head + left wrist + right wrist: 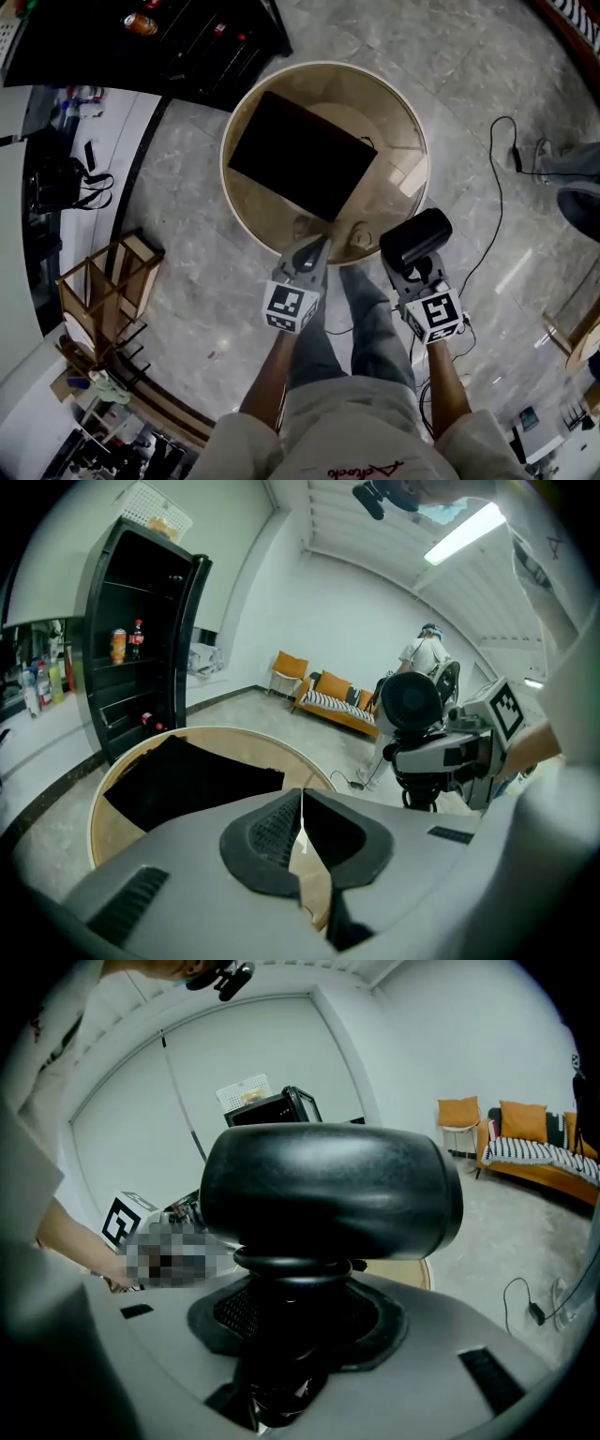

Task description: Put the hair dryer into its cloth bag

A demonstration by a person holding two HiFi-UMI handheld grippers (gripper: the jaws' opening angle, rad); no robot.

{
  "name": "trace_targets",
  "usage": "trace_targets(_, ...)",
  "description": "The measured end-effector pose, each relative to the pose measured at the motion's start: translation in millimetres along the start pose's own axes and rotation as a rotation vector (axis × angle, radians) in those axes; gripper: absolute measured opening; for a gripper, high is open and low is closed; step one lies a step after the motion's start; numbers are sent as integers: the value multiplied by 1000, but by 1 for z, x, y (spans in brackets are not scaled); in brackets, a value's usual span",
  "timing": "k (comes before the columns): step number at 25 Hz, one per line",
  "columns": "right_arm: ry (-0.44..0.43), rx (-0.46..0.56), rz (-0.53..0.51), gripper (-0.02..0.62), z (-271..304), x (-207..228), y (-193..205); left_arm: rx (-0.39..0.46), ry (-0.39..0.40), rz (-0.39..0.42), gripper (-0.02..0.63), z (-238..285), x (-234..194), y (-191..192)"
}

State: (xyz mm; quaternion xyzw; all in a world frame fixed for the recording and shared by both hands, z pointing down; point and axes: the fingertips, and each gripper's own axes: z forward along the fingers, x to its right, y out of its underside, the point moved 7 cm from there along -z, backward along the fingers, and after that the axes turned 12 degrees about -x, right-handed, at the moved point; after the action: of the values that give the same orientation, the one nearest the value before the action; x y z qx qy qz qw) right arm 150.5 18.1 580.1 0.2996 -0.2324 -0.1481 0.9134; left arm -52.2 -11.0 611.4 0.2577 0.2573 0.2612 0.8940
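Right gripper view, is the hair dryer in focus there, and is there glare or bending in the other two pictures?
Right gripper view: the hair dryer fills the frame, close and slightly soft, with dull highlights on top. Left gripper view: the ceiling light blows out and the picture bows. Head view: edges bend, with a pale glare streak on the floor.

The right hand-held gripper (289, 1321) clamps the black hair dryer (328, 1192) by its handle — barrel crosswise.

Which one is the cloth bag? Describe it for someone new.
Find the round wooden table in the middle of the head view. The bag lies flat on it: a black rectangle, alone there. The hair dryer, also black, is bulky and clamped in the right gripper.
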Motion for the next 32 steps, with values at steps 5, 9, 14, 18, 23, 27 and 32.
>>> trace_targets(5,-23,0,11,194,24,9,22,-72,-5,71,32,41,-14,26)
trace_targets(9,-25,-17,-1,193,38,15,35,-104,-16,64,32,67,-26,41)
trace_targets(14,-19,-26,0,193,49,22,49,-182,-69,145,34,102,-35,58)
trace_targets(18,-15,-35,6,193,54,23,56,-257,-116,252,34,119,-35,65)
trace_targets(23,-20,-41,0,194,59,20,58,-336,-197,332,135,137,-38,66)
trace_targets(27,-19,-41,0,194,61,21,58,-392,-298,398,187,152,-39,56)
trace_targets(32,-6,-39,3,194,63,24,57,-473,-322,519,199,175,-32,50)
